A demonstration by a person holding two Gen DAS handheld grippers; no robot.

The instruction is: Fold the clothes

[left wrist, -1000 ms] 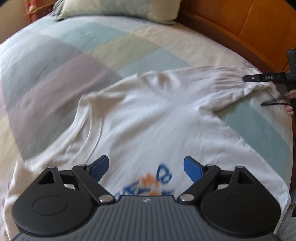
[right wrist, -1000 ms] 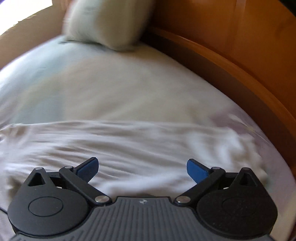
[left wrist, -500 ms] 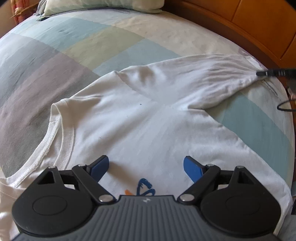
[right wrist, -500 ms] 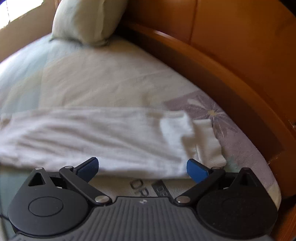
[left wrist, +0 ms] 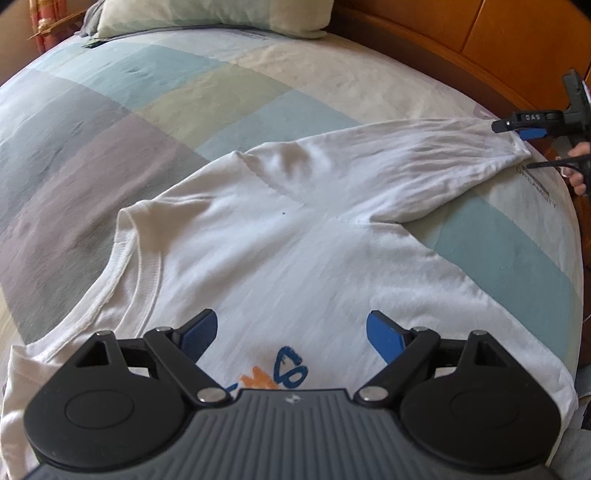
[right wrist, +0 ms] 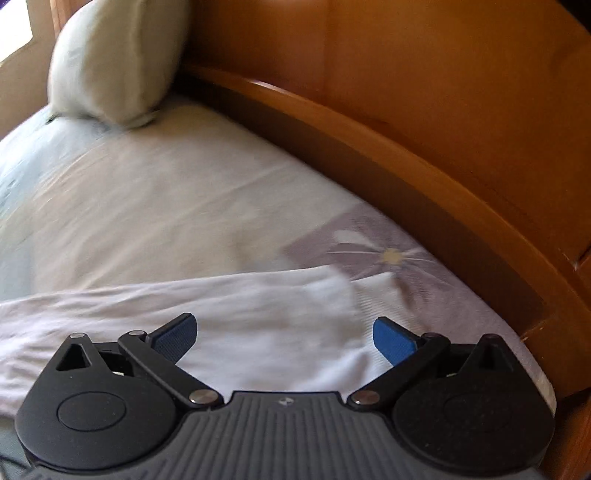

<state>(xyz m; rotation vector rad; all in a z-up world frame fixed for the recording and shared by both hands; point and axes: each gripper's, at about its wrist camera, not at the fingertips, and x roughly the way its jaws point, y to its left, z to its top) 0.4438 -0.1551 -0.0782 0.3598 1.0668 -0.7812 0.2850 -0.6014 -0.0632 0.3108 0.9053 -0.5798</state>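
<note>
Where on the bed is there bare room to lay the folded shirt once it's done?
The checked bedspread is bare between the white shirt and the pillow. A smaller bare teal patch lies below the outstretched sleeve, by the bed's edge. It is crowded at the cuff, where the right gripper hovers open near the wooden bed frame.

White long-sleeved shirt (left wrist: 295,258) spread flat on bed, ribbed neckline at left, blue-and-orange chest print, one sleeve (left wrist: 406,166) stretched rightward, lightly wrinkled.

Each gripper (left wrist: 291,334) (right wrist: 284,338) has 2 blue finger pads (left wrist: 384,336), black linkage arms, silver pivot screws and a ribbed grey body along the lower frame.
</note>
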